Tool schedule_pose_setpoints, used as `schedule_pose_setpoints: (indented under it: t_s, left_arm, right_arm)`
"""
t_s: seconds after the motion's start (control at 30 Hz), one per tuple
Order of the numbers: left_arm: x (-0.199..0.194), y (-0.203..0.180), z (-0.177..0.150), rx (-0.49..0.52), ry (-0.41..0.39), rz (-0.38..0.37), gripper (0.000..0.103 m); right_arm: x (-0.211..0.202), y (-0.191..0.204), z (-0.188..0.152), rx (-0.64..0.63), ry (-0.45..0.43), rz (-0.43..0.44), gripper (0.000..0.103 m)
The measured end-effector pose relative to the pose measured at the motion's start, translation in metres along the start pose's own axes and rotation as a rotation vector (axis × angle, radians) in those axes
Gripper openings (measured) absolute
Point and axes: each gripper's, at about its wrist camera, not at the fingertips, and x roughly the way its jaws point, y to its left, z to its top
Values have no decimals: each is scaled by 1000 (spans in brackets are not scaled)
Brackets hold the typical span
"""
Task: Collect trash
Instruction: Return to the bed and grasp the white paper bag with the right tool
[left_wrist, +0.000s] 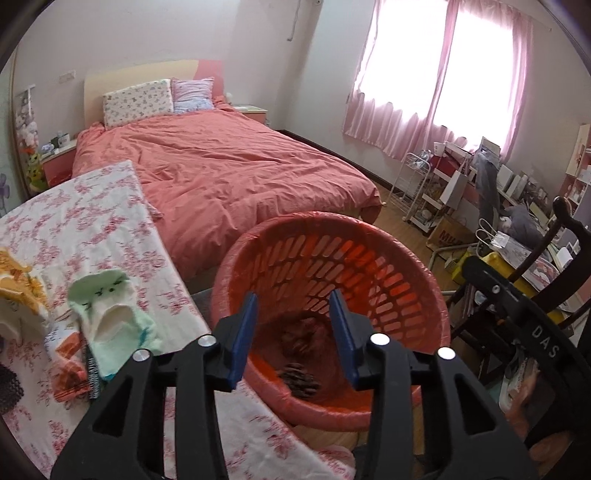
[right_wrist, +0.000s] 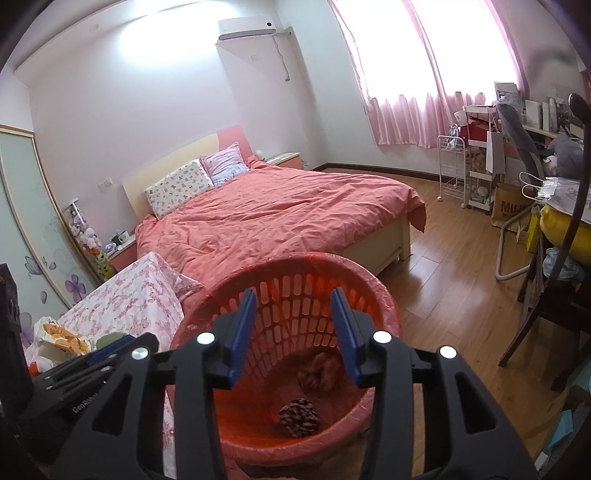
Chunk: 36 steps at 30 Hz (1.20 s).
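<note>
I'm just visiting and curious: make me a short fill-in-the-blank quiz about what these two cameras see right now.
1. The pine cone lies inside the red ____.
2. The bed cover is ____ in colour.
3. The pale green sock lies on a cloth printed with ____.
4. Between the blue pads of the left tool and the right tool there is ____ gripped.

Missing words: basket; pink-red; flowers; nothing

The basket (right_wrist: 295, 306) is slotted orange plastic under a thin glossy film liner; the pine cone (right_wrist: 299, 417) inside is rough and scaly. The worktop (left_wrist: 110, 229) carries matt floral cloth; the floor (right_wrist: 461, 295) is smooth glossy wood
</note>
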Motion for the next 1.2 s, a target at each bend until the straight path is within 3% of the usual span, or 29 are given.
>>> schedule_pose_setpoints:
  t_s: [0.27,0.43,0.83,1.2]
  left_arm:
    - [-28,25,-11,-25,-15,44,43]
    - [-57,54,-26,-41,-38,132,43]
    - [-132,150,-70,-177,-111,371,47]
    - [-166,221,-97,-312,-109,479,47]
  right_arm:
    - [-17,23,-3,-39,2,22,42]
    - [-27,51,-8,-78,12,66,42]
    - [-24,183,-54,-260,120,289,42]
    - [3,283,-87,-392,194,400,42]
